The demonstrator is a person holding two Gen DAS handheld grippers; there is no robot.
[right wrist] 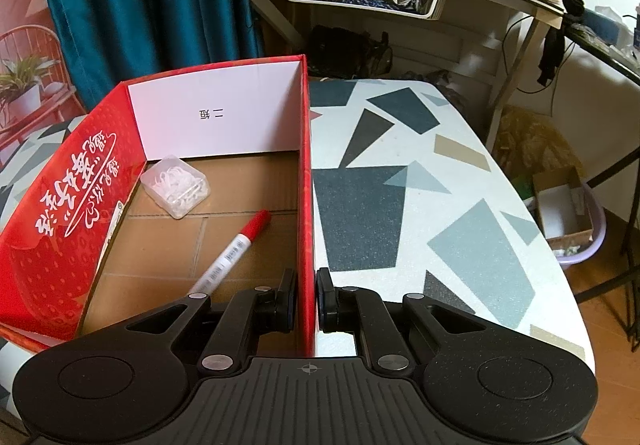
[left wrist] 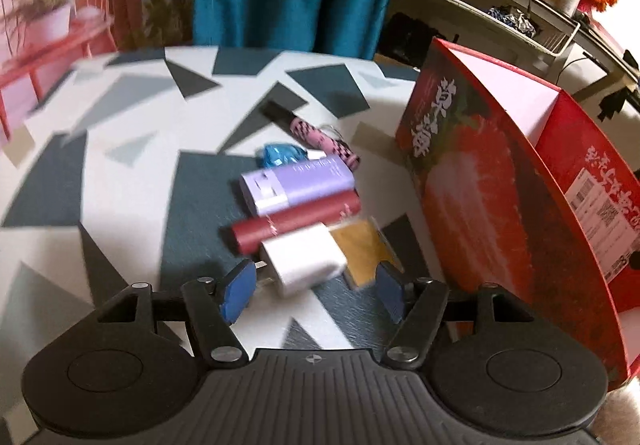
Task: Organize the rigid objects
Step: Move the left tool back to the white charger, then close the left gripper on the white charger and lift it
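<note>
Red box upright, marker inside, blurred charger beside

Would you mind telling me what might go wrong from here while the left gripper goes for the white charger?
1. The white charger lies tight against the dark red tube and yellow packet; the open left gripper may nudge or catch those too.
2. The tube is round and could roll off across the table if bumped.
3. The right gripper pinches only the thin wall of the red box, which may bend or slip.
</note>
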